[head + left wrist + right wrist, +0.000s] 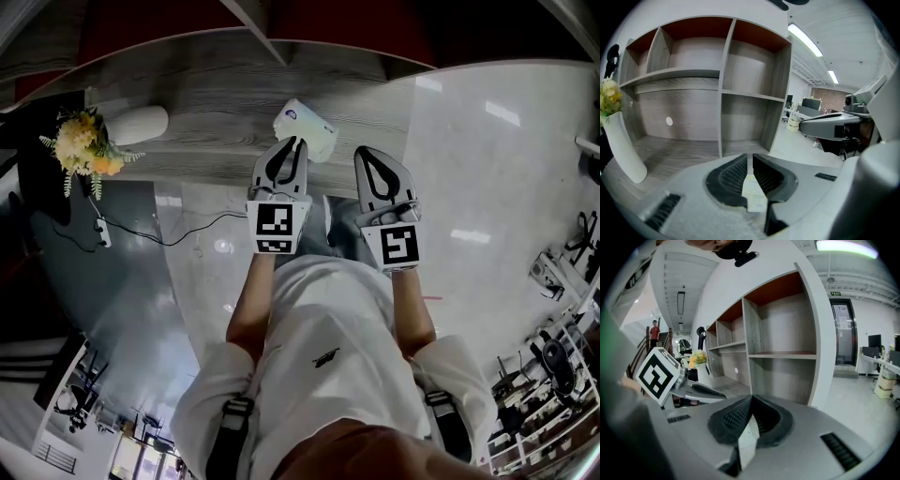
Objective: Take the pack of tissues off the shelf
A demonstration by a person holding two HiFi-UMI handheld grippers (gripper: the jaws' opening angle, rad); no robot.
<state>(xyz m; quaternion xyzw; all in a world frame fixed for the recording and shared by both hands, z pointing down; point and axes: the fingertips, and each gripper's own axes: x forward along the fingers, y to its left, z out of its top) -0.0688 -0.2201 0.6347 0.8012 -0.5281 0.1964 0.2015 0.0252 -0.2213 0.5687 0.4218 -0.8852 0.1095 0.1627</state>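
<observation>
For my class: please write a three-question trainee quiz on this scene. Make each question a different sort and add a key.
1. True or false: the pack of tissues lies in a compartment of the shelf.
2. At which tool's tip is the pack? A. left B. right C. neither
3. In the left gripper view, what stands at the far left, in front of the shelf?

Key
1. False: every compartment in view is empty.
2. A: the left tool, with its jaws shut, has the pack at its tip.
3. A white vase of yellow flowers.
</observation>
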